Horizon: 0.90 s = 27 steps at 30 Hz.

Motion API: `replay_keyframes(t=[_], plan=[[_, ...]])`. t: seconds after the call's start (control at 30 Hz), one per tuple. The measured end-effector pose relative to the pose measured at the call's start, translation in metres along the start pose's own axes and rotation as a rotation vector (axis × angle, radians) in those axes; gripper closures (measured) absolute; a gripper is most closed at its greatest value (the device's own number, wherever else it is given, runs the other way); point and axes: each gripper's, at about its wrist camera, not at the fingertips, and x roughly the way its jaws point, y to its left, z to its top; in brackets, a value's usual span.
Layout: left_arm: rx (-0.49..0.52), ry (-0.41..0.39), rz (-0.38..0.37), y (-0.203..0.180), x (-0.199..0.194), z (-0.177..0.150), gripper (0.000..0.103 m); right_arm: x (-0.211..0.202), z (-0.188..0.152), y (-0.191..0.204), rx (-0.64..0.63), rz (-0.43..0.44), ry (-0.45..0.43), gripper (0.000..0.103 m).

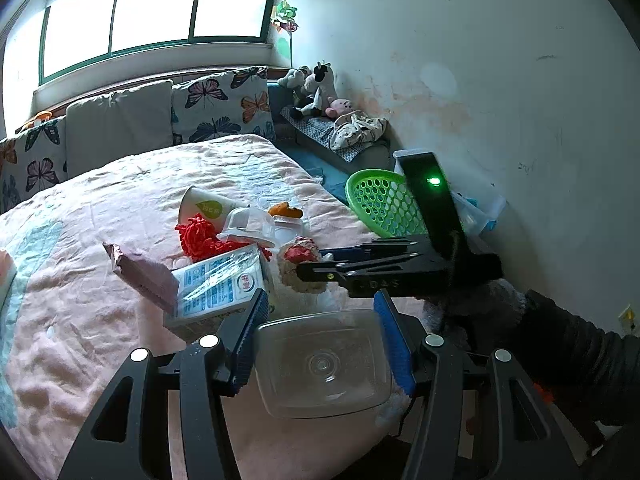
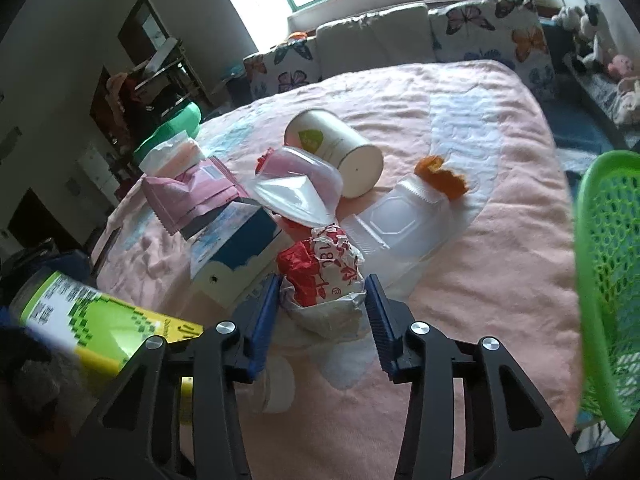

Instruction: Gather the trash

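Trash lies heaped at the centre of the pink bedspread [image 2: 460,280]. At the bottom middle of the left wrist view, the left gripper [image 1: 320,344] has its blue pads pressed against both sides of a clear plastic tub [image 1: 324,364], holding it partly closed. At the bottom middle of the right wrist view, the right gripper [image 2: 322,316] grips a crumpled red-and-white wrapper [image 2: 320,276], a pad touching each side. Above the wrapper lie a paper cup [image 2: 336,148] on its side, a clear lid [image 2: 296,192], a pink packet [image 2: 192,196] and a blue-and-white box [image 2: 236,248]. A green basket [image 2: 608,280] stands at the right edge.
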Motion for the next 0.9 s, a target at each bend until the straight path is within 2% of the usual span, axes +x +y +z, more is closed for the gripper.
replay_keyframes(t=[0.17,0.33,0.57,0.77,0.9], plan=[[0.019,-0.008,-0.027,-0.009,0.001,0.010,0.050,-0.030,-0.003,-0.010,0.026,-0.039,-0.048,0.059],[0.040,-0.012,-0.053,-0.018,0.005,0.025,0.050,-0.064,-0.008,-0.033,0.066,-0.123,-0.093,0.059],[0.057,-0.026,-0.106,-0.034,0.020,0.055,0.050,-0.104,-0.020,-0.089,0.162,-0.315,-0.128,0.059],[0.102,-0.034,-0.148,-0.061,0.043,0.091,0.050,-0.121,-0.031,-0.139,0.249,-0.451,-0.128,0.059],[0.143,-0.045,-0.164,-0.083,0.066,0.122,0.050,-0.123,-0.039,-0.167,0.303,-0.472,-0.120,0.057]])
